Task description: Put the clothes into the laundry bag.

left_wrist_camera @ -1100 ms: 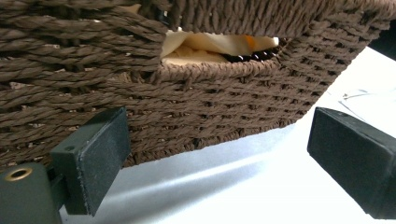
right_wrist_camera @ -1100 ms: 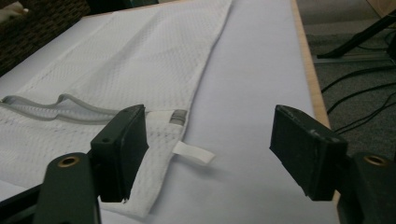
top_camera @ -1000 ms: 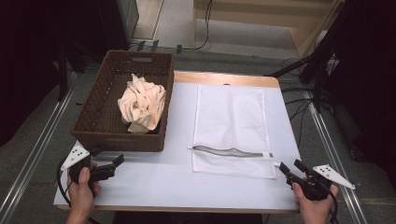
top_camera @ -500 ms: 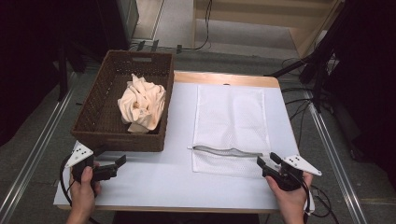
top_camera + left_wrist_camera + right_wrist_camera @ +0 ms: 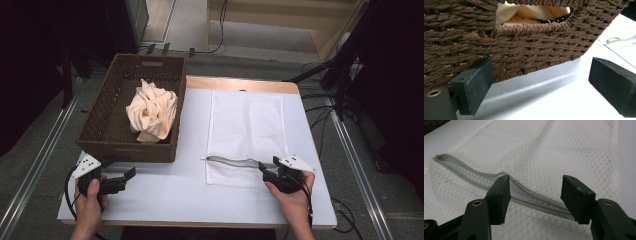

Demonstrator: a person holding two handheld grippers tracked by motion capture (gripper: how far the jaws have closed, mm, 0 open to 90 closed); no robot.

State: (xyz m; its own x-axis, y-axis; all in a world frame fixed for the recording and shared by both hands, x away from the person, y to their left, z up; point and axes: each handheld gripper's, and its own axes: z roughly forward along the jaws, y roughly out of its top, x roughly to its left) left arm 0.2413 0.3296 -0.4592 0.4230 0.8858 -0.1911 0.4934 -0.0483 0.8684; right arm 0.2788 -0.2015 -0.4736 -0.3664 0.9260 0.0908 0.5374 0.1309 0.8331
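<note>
Lying flat on the white counter (image 5: pixel 190 200), the white mesh laundry bag (image 5: pixel 246 125) has its zipper (image 5: pixel 232 161) running across the end nearest the person, raised in a slight wave. The right gripper (image 5: pixel 266 169) sits at the right end of that zipper. In the right gripper view its jaws have just been closing but stand apart, one on each side of the zipper band (image 5: pixel 499 182), with the left jaw just at the band's edge; neither pad presses on it, so the bag (image 5: pixel 564 152) is not pinched.

The left gripper (image 5: pixel 129 175) rests at the near left corner of the counter, just in front of the brown woven basket (image 5: pixel 125 147). Its jaws are spread wide with nothing between them, and in the left gripper view they frame the basket's near wall (image 5: pixel 524 50) close up. A crumpled cream cloth (image 5: pixel 151 111) lies inside the basket, showing through a handle cut-out (image 5: pixel 531 12) in that wall. Basket and bag lie side by side on the counter, apart.
</note>
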